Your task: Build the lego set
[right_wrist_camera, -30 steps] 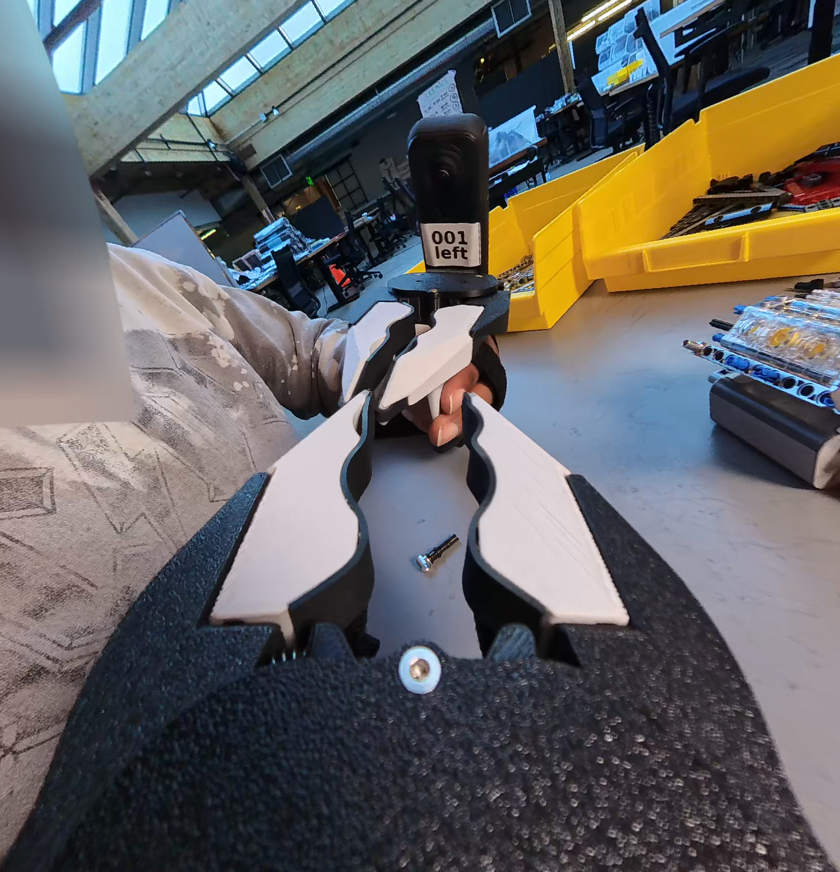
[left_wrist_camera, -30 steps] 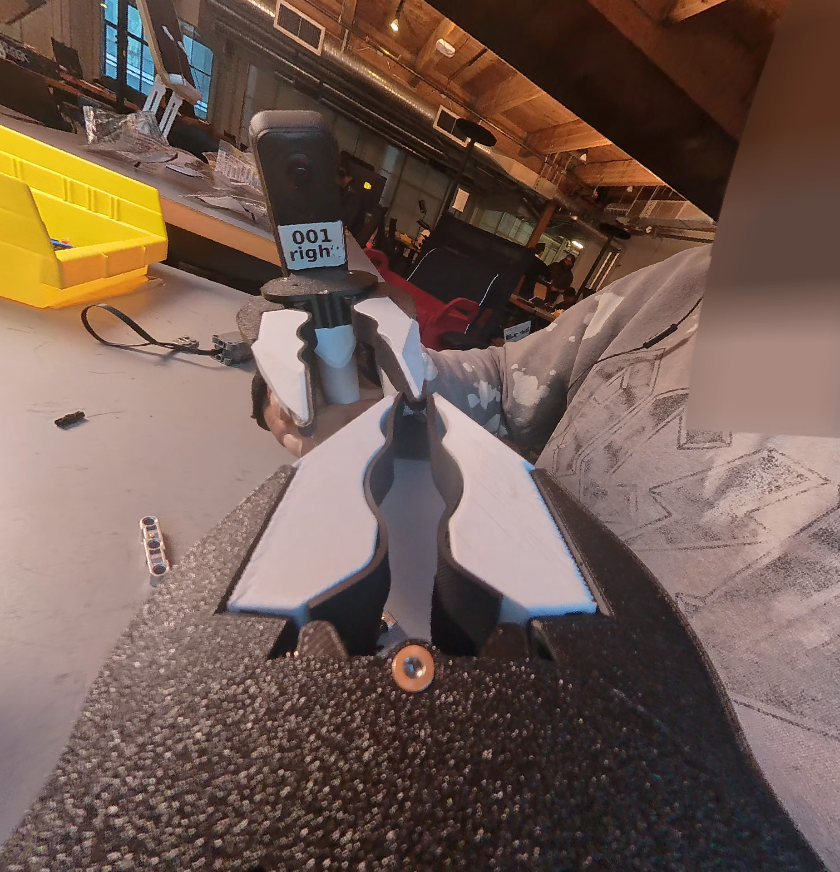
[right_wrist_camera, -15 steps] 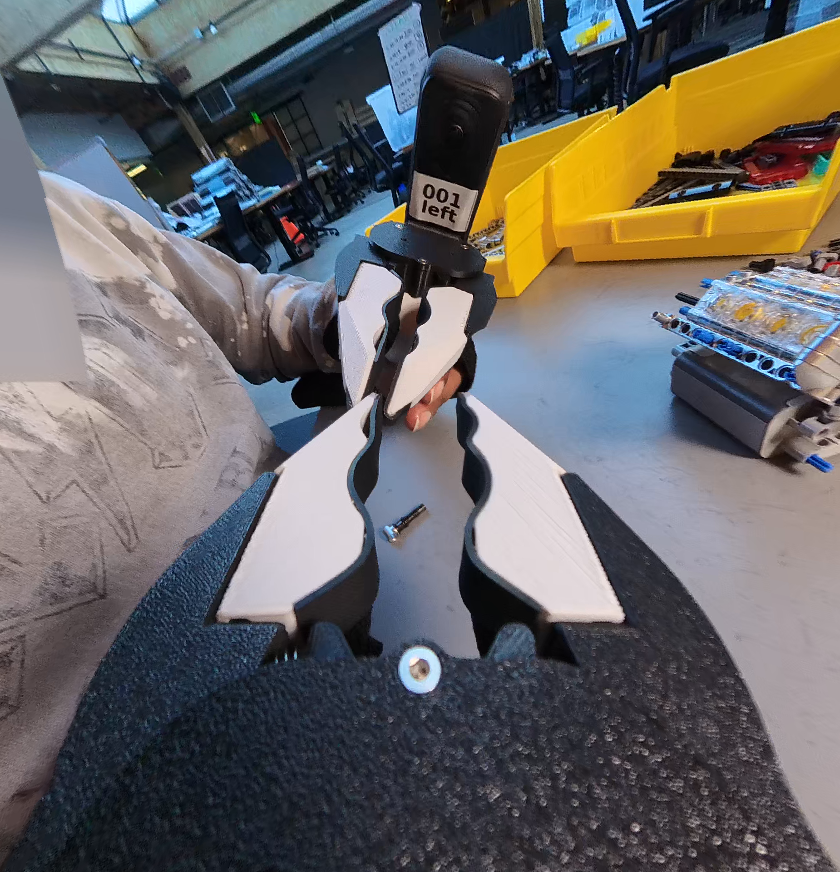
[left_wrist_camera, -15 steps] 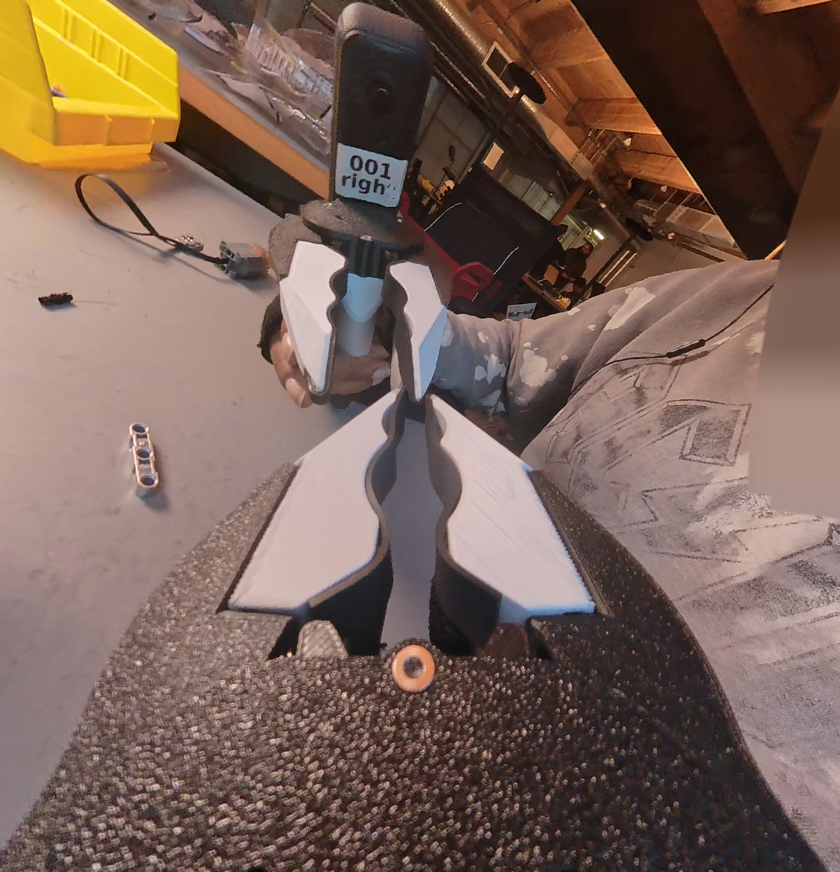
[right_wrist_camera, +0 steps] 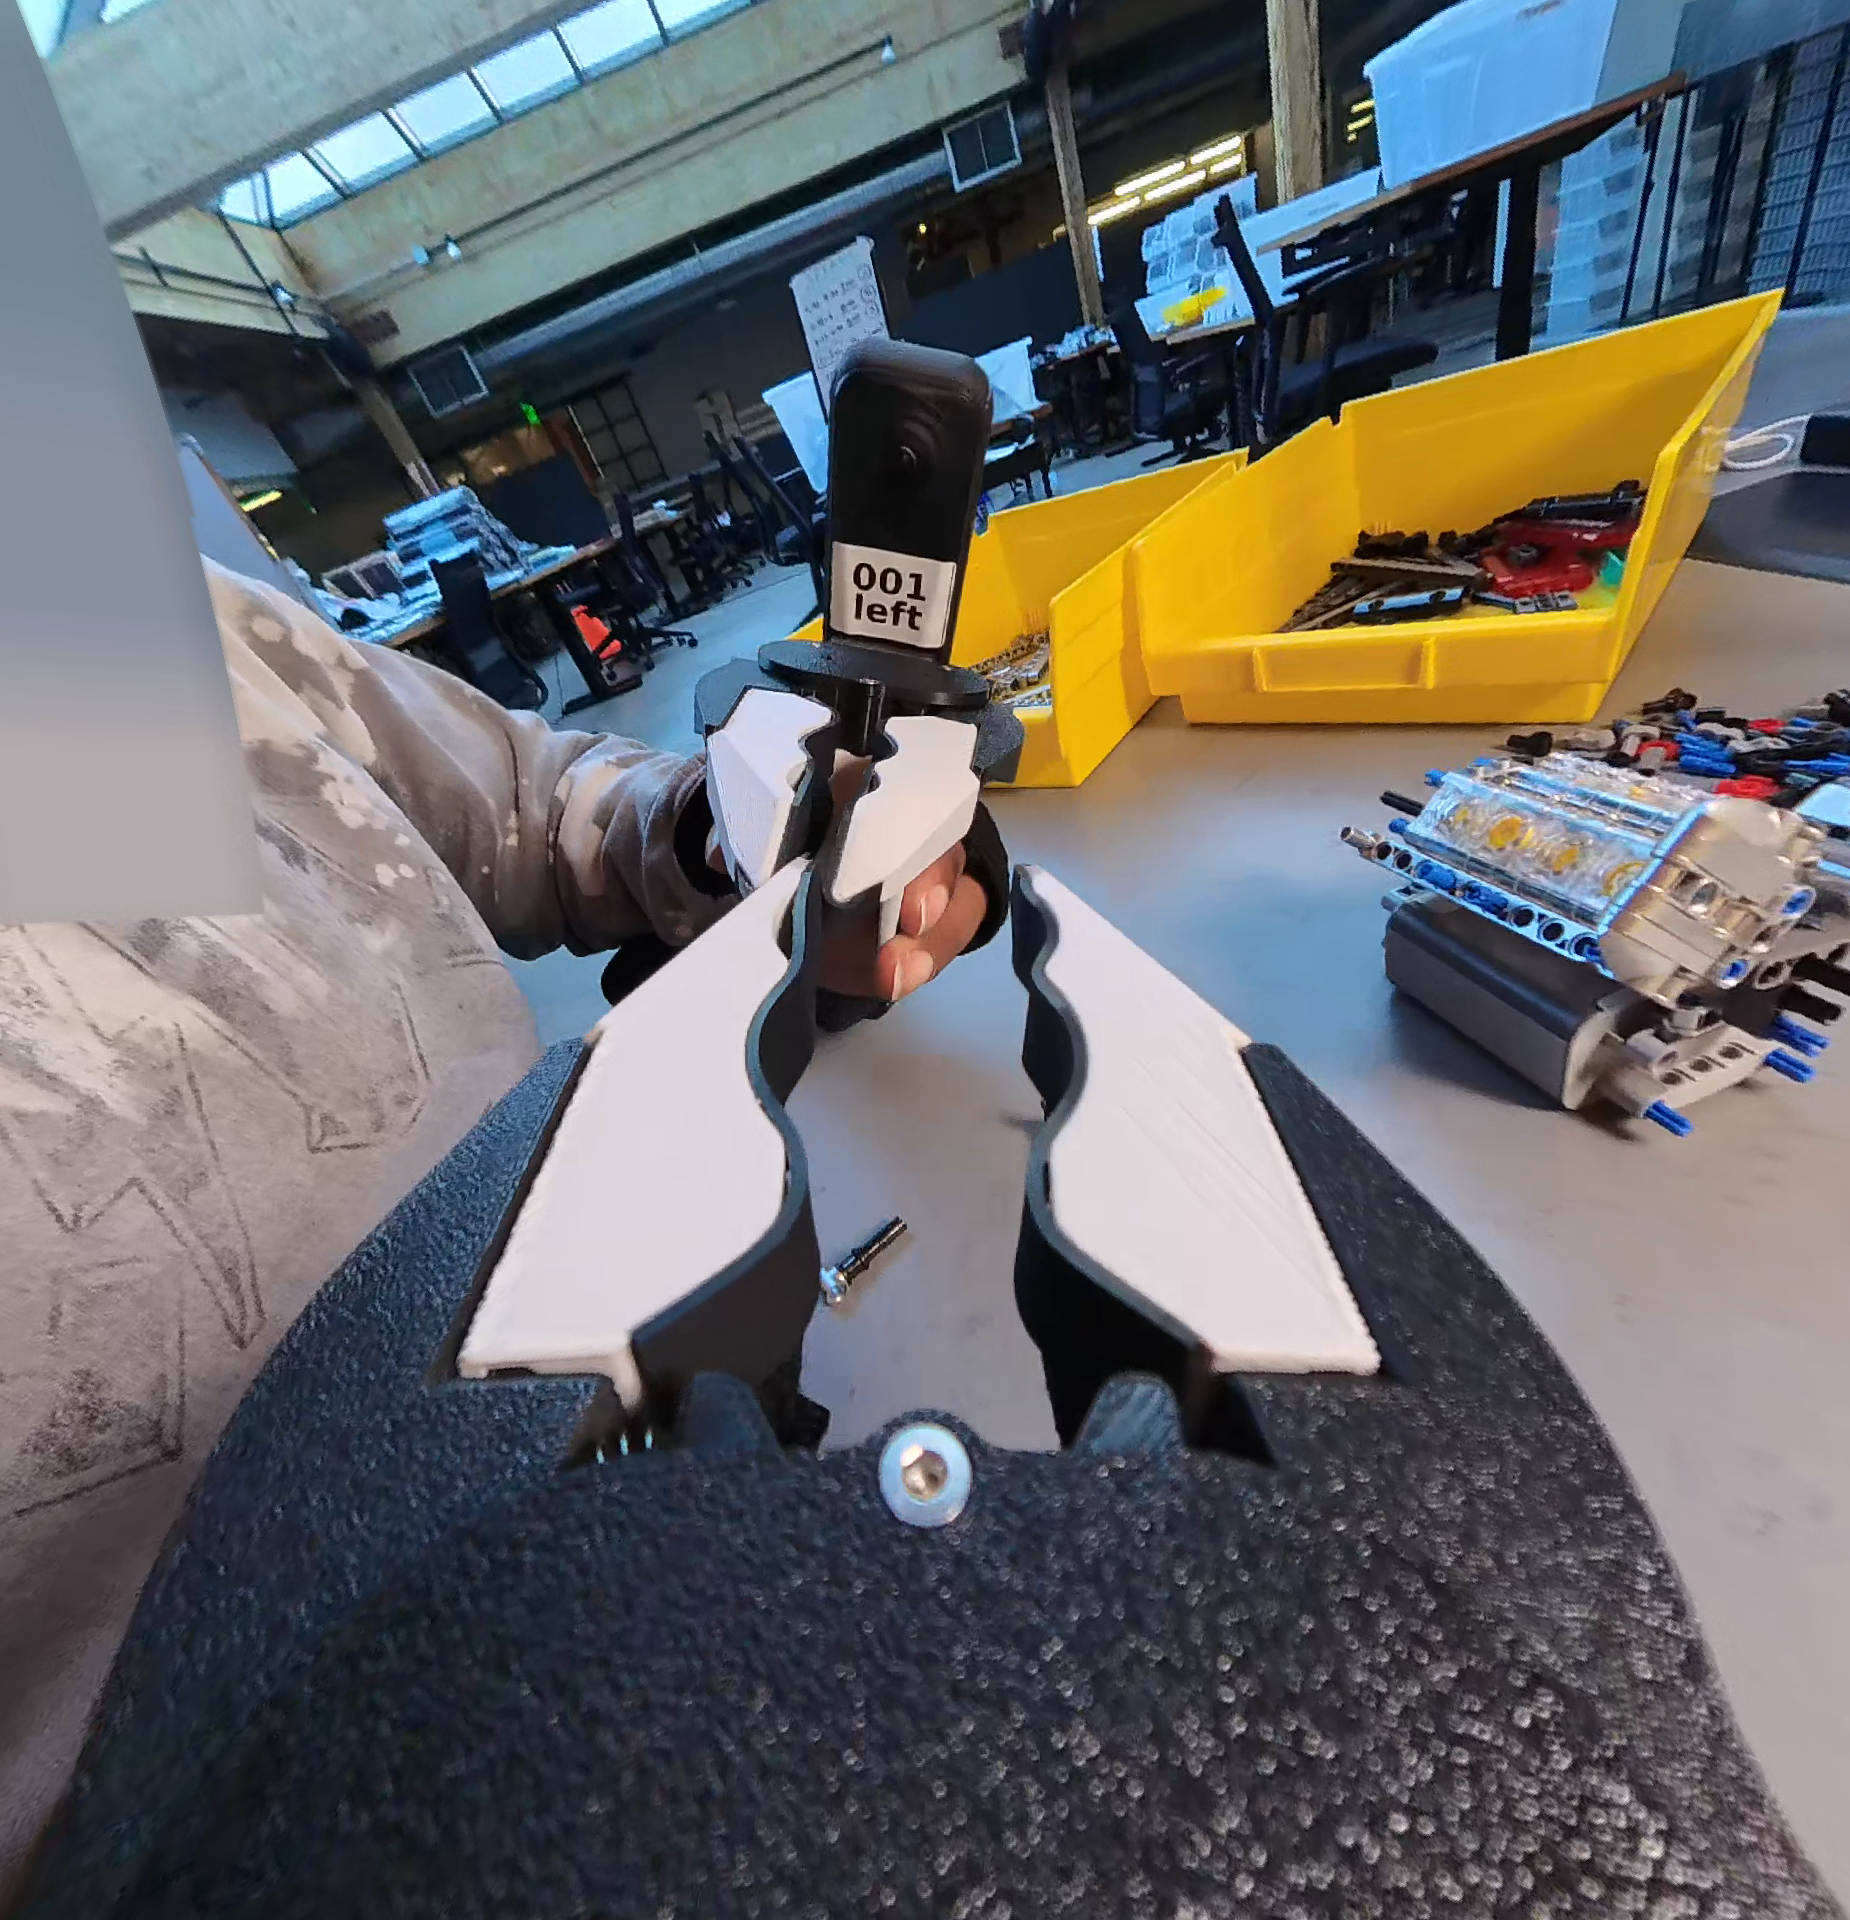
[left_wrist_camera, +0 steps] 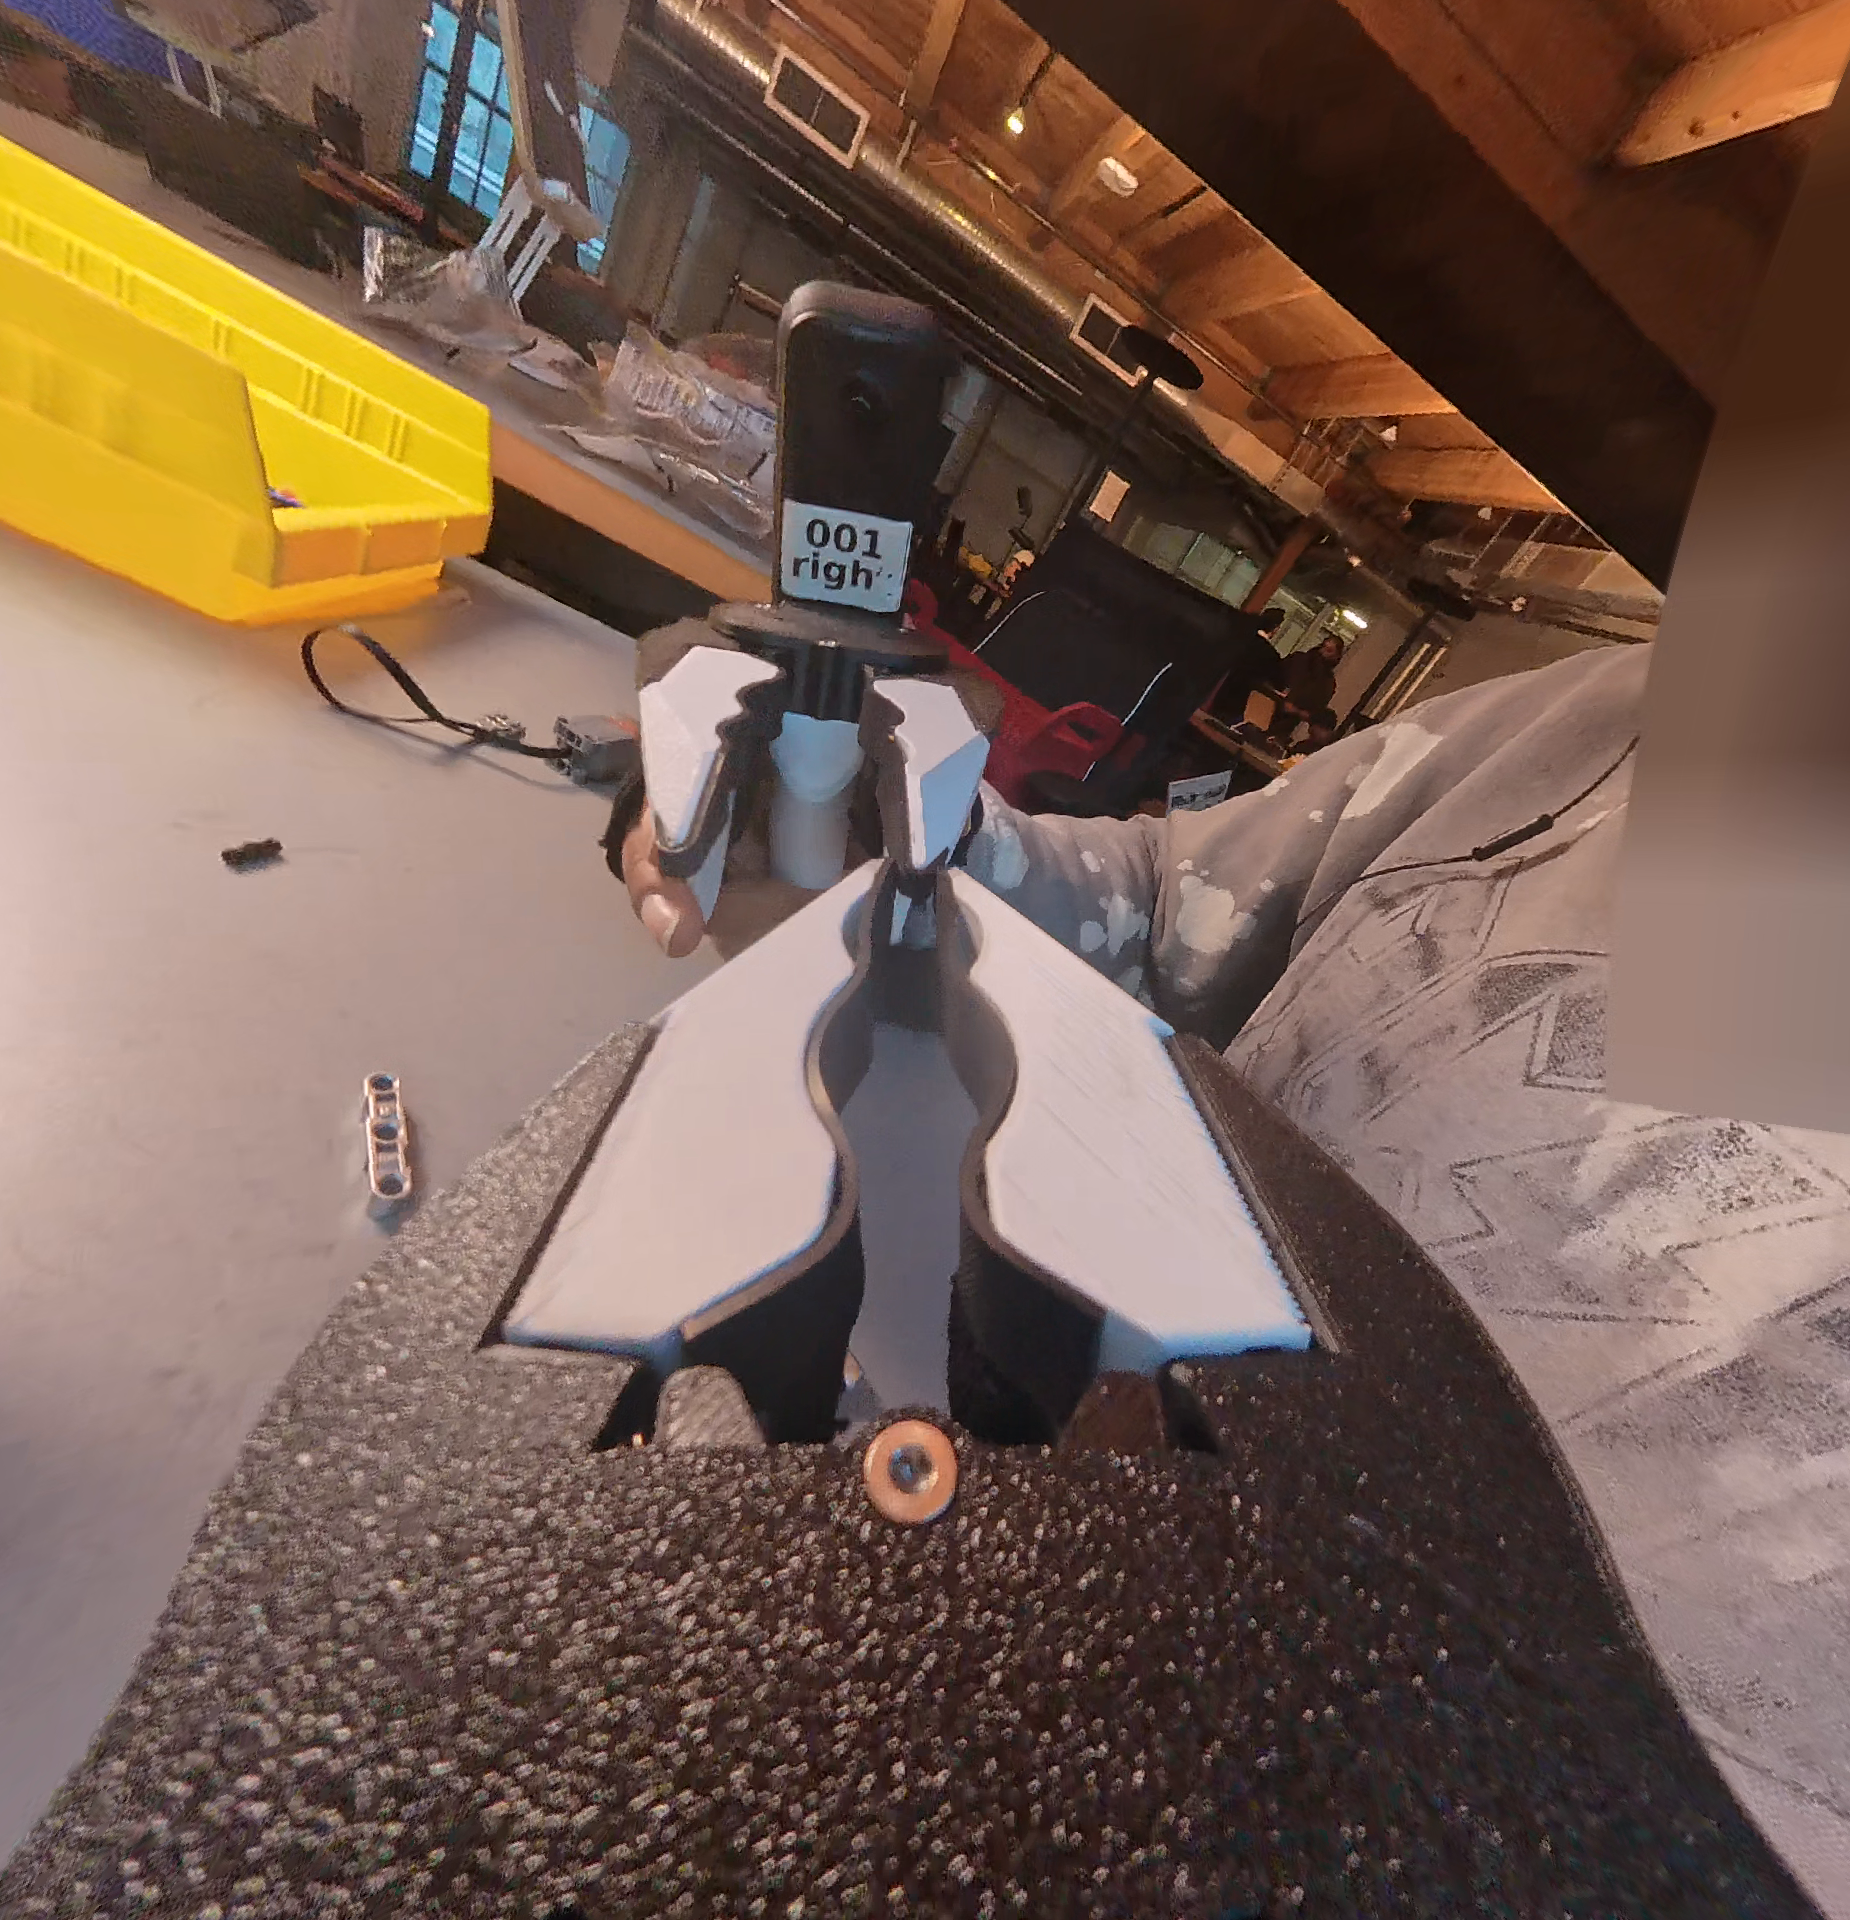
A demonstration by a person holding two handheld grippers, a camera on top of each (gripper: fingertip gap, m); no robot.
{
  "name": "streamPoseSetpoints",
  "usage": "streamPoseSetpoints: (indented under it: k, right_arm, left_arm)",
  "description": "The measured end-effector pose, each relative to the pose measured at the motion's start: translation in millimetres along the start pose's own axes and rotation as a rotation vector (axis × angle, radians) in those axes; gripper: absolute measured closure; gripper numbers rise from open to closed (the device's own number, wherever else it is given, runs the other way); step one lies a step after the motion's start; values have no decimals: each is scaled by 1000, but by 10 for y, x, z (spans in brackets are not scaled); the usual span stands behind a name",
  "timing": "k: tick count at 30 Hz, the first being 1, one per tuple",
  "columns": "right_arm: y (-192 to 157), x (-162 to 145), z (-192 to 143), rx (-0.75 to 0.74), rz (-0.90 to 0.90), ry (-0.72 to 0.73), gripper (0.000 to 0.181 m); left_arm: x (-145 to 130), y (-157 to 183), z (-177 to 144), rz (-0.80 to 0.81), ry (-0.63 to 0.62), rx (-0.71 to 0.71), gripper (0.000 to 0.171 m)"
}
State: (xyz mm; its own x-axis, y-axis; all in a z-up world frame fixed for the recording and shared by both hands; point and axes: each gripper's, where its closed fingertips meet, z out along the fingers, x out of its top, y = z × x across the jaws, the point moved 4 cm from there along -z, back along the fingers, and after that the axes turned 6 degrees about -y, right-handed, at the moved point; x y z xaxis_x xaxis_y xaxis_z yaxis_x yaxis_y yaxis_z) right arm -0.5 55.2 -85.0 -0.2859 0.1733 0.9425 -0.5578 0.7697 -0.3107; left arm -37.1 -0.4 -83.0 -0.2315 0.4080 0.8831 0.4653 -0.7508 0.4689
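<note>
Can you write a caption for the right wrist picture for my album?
Open right gripper framing a small screw lying on the grey table.

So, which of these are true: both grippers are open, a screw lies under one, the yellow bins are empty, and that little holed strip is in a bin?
1. The right gripper is open. True.
2. The left gripper is wide open. False: its fingertips almost meet.
3. A small screw lies on the table between the right gripper's fingers. True.
4. The yellow bins are empty. False: the nearer yellow bin holds dark and red parts.
5. The holed strip is in a bin. False: it lies on the table.
</note>
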Motion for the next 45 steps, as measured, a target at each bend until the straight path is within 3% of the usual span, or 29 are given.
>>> streamPoseSetpoints:
  k: [9,18,27,39,45]
  right_arm:
    - [-50,-24,50,18,1,-10,143]
    - [-145,20,87,132,121,57,145]
    - [-118,35,71,100,95,55,142]
    - [-138,10,76,48,34,37,142]
    - [-90,-2,41,-34,-23,23,144]
  left_arm:
    - [-10,55,17,64,-20,-7,164]
    - [46,163,-4,174,-24,15,165]
    - [48,186,-2,213,-21,-2,159]
    - [38,144,-35,133,-22,-16,166]
    - [18,124,-15,249,-59,76,166]
